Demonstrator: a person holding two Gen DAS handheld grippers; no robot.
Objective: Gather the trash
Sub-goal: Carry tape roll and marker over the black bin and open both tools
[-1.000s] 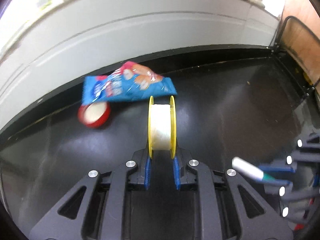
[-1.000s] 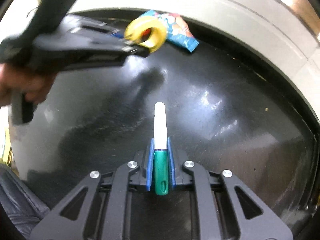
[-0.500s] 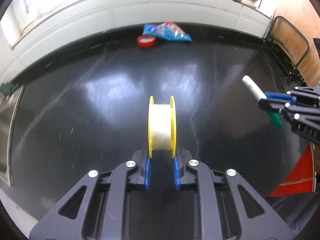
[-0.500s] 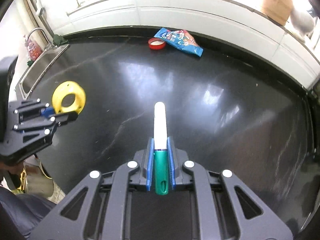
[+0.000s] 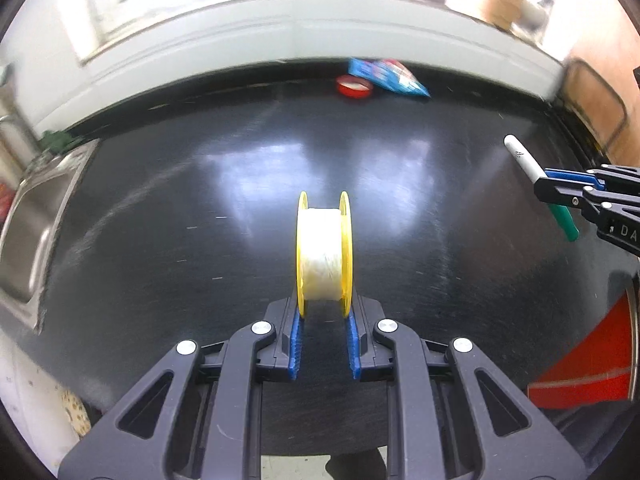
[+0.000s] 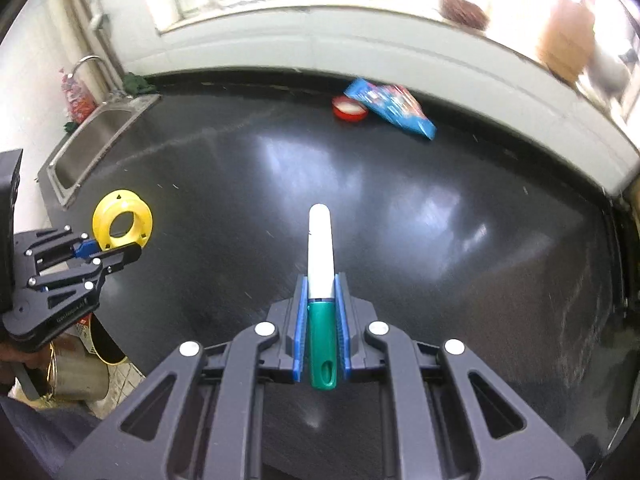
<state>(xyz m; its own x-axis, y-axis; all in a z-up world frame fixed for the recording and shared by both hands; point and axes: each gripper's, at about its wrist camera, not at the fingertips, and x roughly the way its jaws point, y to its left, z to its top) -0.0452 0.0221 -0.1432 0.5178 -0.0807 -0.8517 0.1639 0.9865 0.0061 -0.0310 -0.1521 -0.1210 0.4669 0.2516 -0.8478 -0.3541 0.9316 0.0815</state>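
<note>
Our left tongs [image 5: 324, 322] grip a yellow plastic spool of white tape [image 5: 324, 254]; our right tongs [image 6: 321, 312] clamp a white, green-capped marker [image 6: 321, 276] above the black counter [image 6: 420, 220].

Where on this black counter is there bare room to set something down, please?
Most of the counter is bare: the broad middle, from the sink on the left across to the right edge. The one crowded patch lies against the back wall, where a red lid and a blue snack wrapper lie touching.
</note>
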